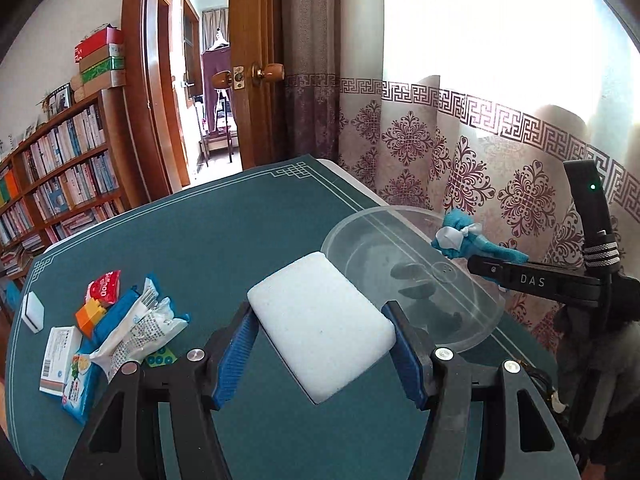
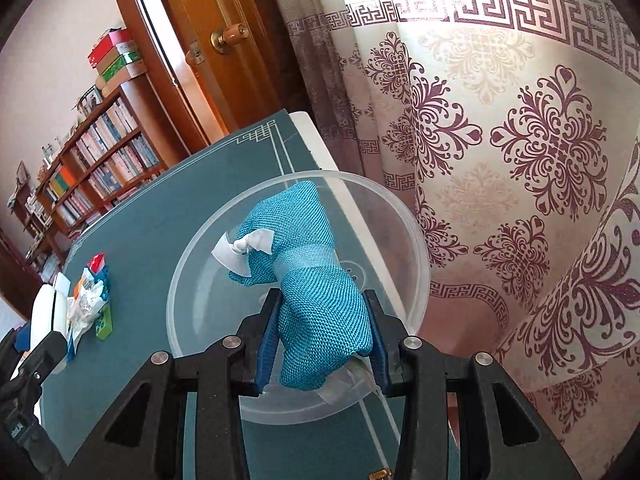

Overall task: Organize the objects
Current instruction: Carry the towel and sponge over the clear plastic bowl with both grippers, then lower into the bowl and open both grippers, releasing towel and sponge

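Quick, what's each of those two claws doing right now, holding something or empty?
Left gripper: closed on the white sponge.
Right gripper: closed on the blue mesh pouch, above the clear bowl.

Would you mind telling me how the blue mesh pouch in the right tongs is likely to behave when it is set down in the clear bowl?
The blue mesh pouch looks soft: it bends past the right tongs, so it will probably slump rather than stand. Its woven surface suggests good grip against the pads. It seems light and unbreakable, and the clear bowl should contain it.

Bright backlit curtain [image 1: 500, 60] glare, sharp focus, fisheye-bent dark corners
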A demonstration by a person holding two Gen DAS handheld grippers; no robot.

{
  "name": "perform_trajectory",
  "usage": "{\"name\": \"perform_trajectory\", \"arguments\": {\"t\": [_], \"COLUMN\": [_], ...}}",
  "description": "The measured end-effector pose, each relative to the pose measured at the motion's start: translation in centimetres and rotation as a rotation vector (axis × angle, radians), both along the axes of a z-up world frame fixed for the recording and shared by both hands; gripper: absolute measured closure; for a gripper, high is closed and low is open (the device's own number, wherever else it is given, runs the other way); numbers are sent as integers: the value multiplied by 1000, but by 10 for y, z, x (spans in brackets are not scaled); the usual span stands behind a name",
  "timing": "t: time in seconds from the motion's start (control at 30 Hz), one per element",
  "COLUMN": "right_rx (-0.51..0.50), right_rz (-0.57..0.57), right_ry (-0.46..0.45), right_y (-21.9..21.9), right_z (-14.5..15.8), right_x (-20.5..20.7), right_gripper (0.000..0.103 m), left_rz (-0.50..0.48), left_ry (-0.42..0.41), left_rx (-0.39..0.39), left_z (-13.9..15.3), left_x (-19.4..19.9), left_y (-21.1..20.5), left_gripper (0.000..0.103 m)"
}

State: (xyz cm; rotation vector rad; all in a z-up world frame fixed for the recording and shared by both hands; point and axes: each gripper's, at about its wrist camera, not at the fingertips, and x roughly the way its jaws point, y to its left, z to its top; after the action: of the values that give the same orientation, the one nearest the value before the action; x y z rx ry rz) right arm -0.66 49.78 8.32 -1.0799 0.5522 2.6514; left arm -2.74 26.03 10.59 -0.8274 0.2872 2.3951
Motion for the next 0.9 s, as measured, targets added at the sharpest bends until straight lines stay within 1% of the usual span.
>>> {"name": "perform_trajectory", "arguments": {"t": [0.1,0.37,0.4,0.5,0.67,0.8,0.9], "right_rx": [-5,-13,-14,-18,-8,-15,-55], "right_rz": [-10,-35,-38,-41,-38,-27,-12], "right_ry": [-7,-16,-16,-15,-7,-22,-33], "right_y": [5,18,20,22,18,15,16], "right_z": [-4,-11,-12,-12,-8,-11,-15], "right_x": [-2,-5,-6,-10,-14,-15,-15], "right_gripper": [63,63,62,62,61,60,60], "left_rz": [-35,-129,-140,-153,-137,-103,-80], "left_ry": [-18,-27,-25,-16,-44,-40,-35], "left_rx": [-12,-23,-23,-36,-21,-12,0], "left_z": [-6,-19,-21,-27,-33,-29,-25], "left_x": [-5,-15,-16,-20,-27,-31,-33], "left_y": [21,68,73,83,77,66,57], "left_gripper": [36,36,34,24,17,17,17]}}
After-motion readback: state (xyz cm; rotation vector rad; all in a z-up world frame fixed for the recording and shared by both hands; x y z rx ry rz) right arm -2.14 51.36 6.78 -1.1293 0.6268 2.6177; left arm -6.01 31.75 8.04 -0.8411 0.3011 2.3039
